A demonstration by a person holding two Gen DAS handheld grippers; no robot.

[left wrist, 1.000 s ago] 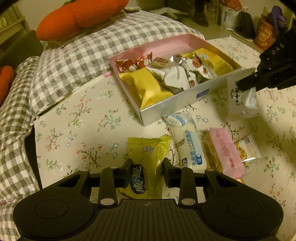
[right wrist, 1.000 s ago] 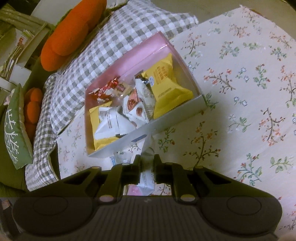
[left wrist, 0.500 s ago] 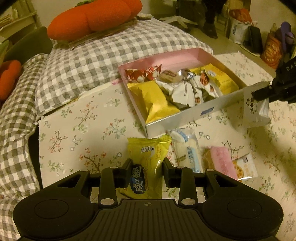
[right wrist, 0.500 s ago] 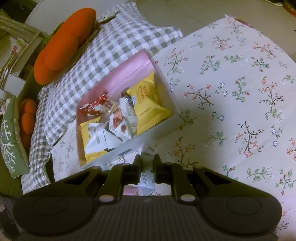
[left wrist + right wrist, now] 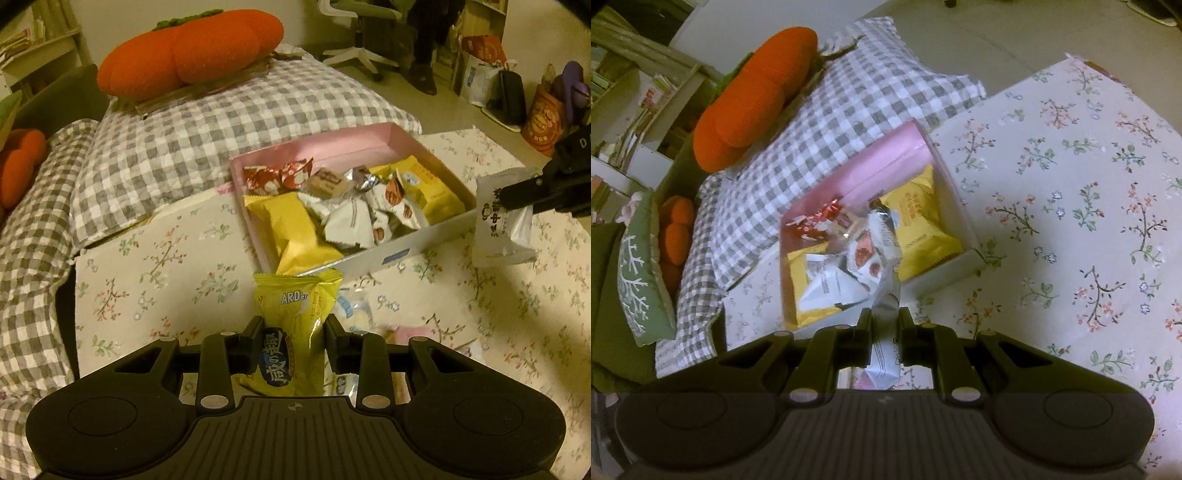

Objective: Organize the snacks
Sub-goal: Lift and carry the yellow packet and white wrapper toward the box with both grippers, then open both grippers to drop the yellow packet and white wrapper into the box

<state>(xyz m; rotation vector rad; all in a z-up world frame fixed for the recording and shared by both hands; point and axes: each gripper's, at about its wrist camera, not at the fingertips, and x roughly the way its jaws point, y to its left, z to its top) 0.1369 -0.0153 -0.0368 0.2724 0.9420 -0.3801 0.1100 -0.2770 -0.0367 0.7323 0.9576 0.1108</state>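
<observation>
The left gripper (image 5: 293, 328) was clamped on a yellow-green snack packet (image 5: 293, 325), held just short of the pink box's (image 5: 321, 147) near wall. The right gripper (image 5: 884, 317) pinched a white packet (image 5: 504, 218) beside the box's right corner. The box looked crowded; either packet could catch its rim or slide off the pile. Bare floral cloth (image 5: 1089, 221) lay to the right.
</observation>
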